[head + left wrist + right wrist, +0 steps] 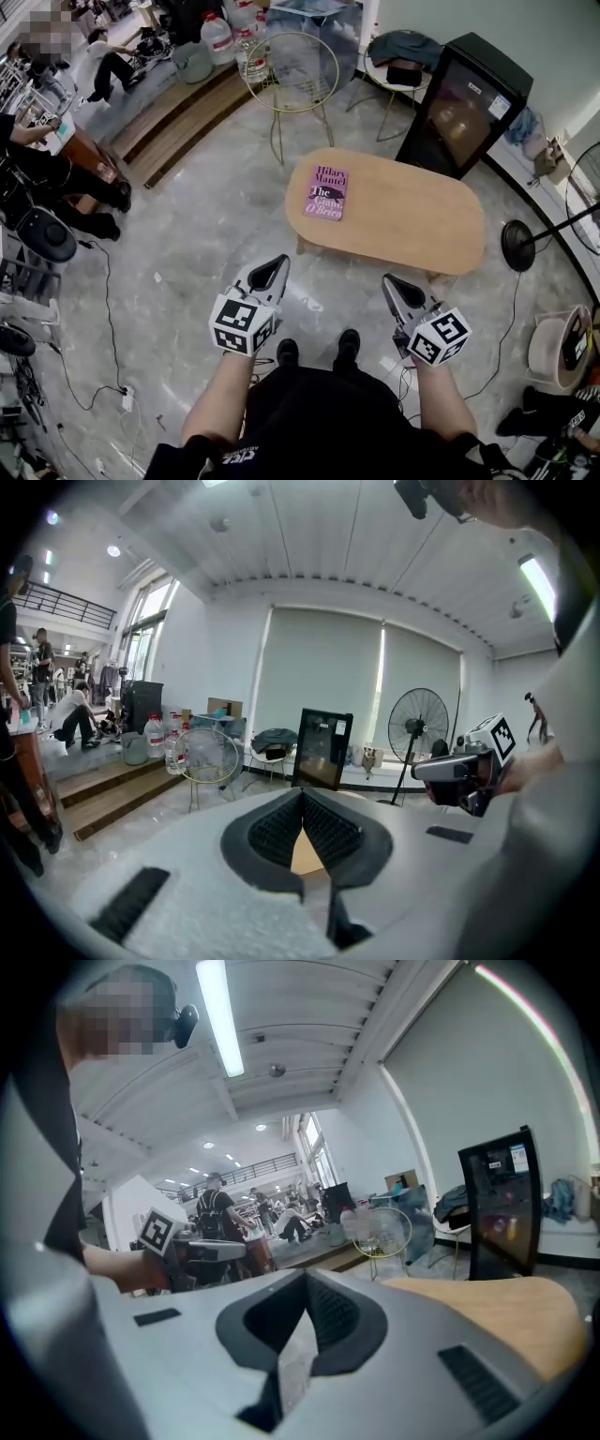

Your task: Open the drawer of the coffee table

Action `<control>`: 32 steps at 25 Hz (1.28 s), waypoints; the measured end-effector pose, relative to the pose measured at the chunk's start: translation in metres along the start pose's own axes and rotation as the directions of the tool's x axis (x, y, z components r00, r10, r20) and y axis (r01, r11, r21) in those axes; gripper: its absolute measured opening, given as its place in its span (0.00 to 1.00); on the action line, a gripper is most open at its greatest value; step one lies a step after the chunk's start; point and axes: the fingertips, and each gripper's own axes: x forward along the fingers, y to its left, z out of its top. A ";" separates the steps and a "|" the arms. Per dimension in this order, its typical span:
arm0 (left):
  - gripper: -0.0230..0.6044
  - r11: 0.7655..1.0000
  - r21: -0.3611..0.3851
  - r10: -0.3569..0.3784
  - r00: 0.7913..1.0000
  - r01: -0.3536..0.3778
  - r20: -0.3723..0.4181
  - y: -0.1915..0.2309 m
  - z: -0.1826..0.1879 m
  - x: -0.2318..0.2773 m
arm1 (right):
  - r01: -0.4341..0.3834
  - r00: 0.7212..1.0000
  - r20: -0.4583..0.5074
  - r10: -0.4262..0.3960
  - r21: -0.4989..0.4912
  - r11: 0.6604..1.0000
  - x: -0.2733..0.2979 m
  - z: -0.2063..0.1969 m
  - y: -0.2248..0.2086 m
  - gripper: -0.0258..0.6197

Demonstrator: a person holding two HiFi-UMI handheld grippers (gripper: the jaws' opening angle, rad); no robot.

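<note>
The oval wooden coffee table is standing at twelve o'clock from the person, well apart from both tools. A black mini fridge is rising behind it at one o'clock, and a purple book is lying on the top's ten o'clock end. The left gripper and right gripper are hanging side by side at six o'clock, each with its jaws pressed together on nothing.

The drawer is showing in no view — the tabletop's overhang is hiding the near side. That is the likely trouble: going in with closed jaws, or without first finding the drawer front, could mean knocking the frame or nudging the table and sliding the book.

The head view is giving the whole layout from above but not the pads. Each gripper view is showing its own pads meeting, and the right gripper view is also catching the tabletop almost edge-on at four o'clock.
</note>
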 end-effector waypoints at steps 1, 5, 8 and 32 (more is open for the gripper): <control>0.05 1.000 0.003 -0.008 1.000 0.008 0.000 0.007 0.000 -0.004 | 0.018 1.000 0.004 -0.018 0.008 1.000 0.002 0.003 0.003 0.05; 0.05 1.000 0.023 -0.015 1.000 0.015 0.009 0.047 0.002 -0.017 | 0.036 0.999 0.038 -0.036 -0.004 0.999 0.027 0.019 0.025 0.05; 0.05 0.998 0.031 -0.055 0.998 0.055 0.007 0.051 -0.006 -0.023 | 0.072 0.997 0.029 -0.072 -0.018 0.997 0.025 0.014 0.042 0.05; 0.05 0.986 -0.058 -0.161 0.982 0.156 -0.101 0.052 -0.084 0.089 | 0.167 0.986 0.006 -0.167 0.055 0.984 0.067 -0.049 -0.039 0.05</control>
